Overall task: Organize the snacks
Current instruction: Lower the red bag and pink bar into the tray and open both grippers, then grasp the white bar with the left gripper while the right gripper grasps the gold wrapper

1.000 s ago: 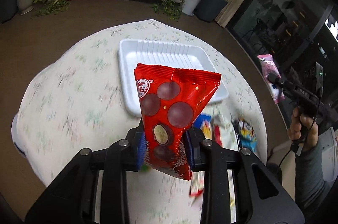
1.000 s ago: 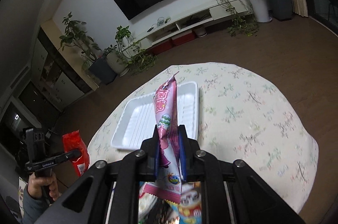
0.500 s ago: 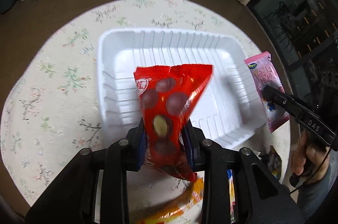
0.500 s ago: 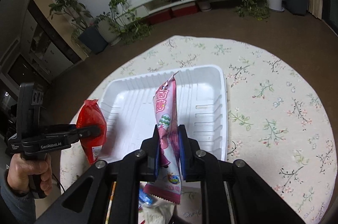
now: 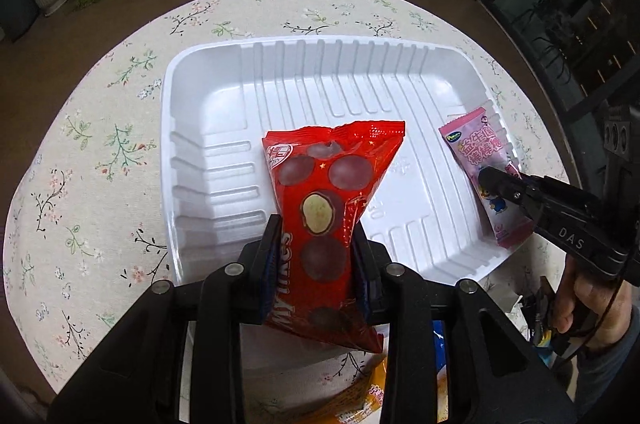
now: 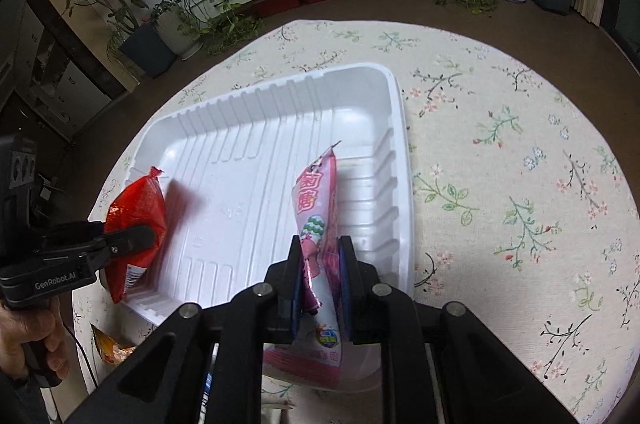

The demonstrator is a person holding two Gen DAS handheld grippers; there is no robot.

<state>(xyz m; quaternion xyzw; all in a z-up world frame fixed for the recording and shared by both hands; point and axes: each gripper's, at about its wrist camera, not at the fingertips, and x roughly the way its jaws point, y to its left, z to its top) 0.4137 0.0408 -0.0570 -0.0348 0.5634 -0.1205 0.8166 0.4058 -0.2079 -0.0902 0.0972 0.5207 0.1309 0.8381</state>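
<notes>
Indoor light, even and fairly dim; frame corners go black from fisheye vignetting. Strong barrel distortion bends the table edge (image 5: 120, 47). White tray (image 5: 304, 71) is brightest with mild glare. Soft shadows, center sharp, slight blur at lower edges.

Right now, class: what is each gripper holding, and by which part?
Left gripper pinches the red snack bag around its lower middle. Right gripper pinches the pink snack packet near its lower end.

Both wrist views: steeply downward, shared tray (image 5: 400, 55)
</notes>
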